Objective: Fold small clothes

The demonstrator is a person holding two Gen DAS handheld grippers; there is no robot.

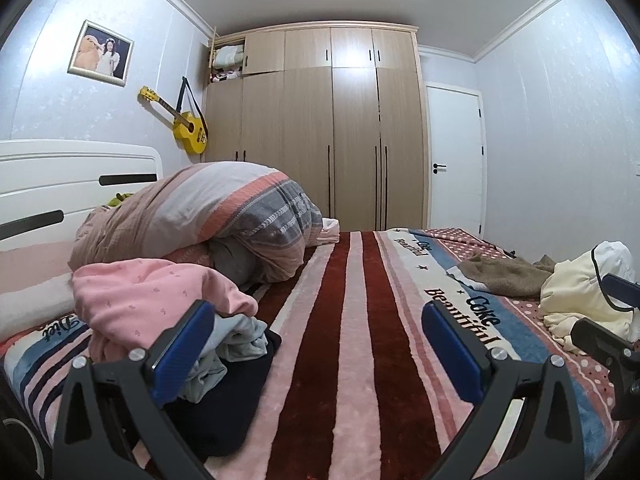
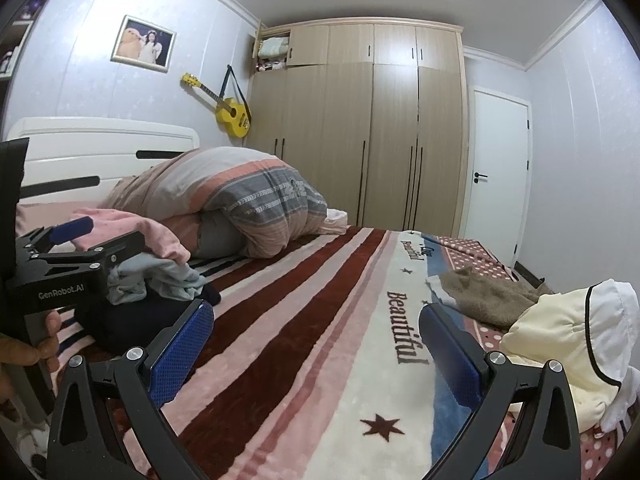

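The left claw (image 1: pixel 318 354) hovers low over the bed with its two blue-padded fingers spread wide and nothing between them. Its left finger (image 1: pixel 182 354) sits just in front of a heap of small clothes at the bed's left side, though whether it touches the cloth cannot be told. That heap holds a pink garment (image 1: pixel 152 300) on top, a pale blue garment (image 1: pixel 236 340) crumpled under it, and a dark navy piece (image 1: pixel 240 392) at the bottom.

The right claw (image 2: pixel 316 354) is also wide open and empty, its fingers over the striped blanket (image 2: pixel 304 320) that covers the bed. A cream garment with dark piping (image 2: pixel 568 344) lies bunched just beside its right finger (image 2: pixel 452 354). A brown garment (image 2: pixel 488 296) lies flat farther back on the blanket's right side.

In the right wrist view the left claw shows at the left edge, held by a hand (image 2: pixel 28 344) on its grip, right against the heap.

A rolled quilt (image 1: pixel 208 216) rests near the white headboard (image 1: pixel 60 184). Behind the bed stands a wooden wardrobe (image 1: pixel 320 120), with a yellow guitar (image 1: pixel 184 124) on the wall beside it.
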